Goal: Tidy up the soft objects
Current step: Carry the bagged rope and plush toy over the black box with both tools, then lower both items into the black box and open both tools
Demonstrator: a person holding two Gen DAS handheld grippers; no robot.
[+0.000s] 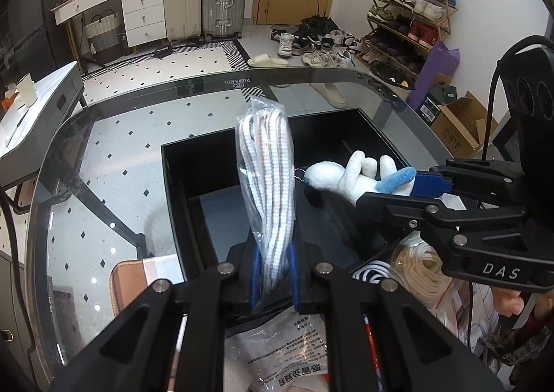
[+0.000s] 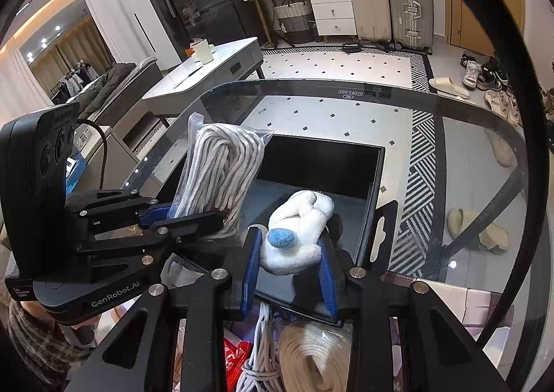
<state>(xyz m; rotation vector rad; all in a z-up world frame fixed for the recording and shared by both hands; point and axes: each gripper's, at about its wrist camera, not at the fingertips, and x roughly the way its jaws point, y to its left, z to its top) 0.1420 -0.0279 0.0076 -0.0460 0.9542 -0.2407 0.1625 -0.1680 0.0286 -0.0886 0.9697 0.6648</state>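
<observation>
My left gripper (image 1: 273,279) is shut on a clear bag of white rope (image 1: 268,184) and holds it upright above the black storage box (image 1: 180,180); the bag also shows in the right wrist view (image 2: 221,167). My right gripper (image 2: 289,265) is shut on a white plush toy with a blue tip (image 2: 297,229) and holds it over the box (image 2: 377,184). In the left wrist view the toy (image 1: 349,175) hangs over the box's right side, with the right gripper (image 1: 420,187) reaching in from the right.
The box sits on a glass table (image 1: 114,135) with a rounded far edge. At the near edge lie a cream rope coil (image 2: 311,357), a white cord bundle (image 2: 258,354), a printed plastic packet (image 1: 287,350) and a tan pad (image 1: 131,281).
</observation>
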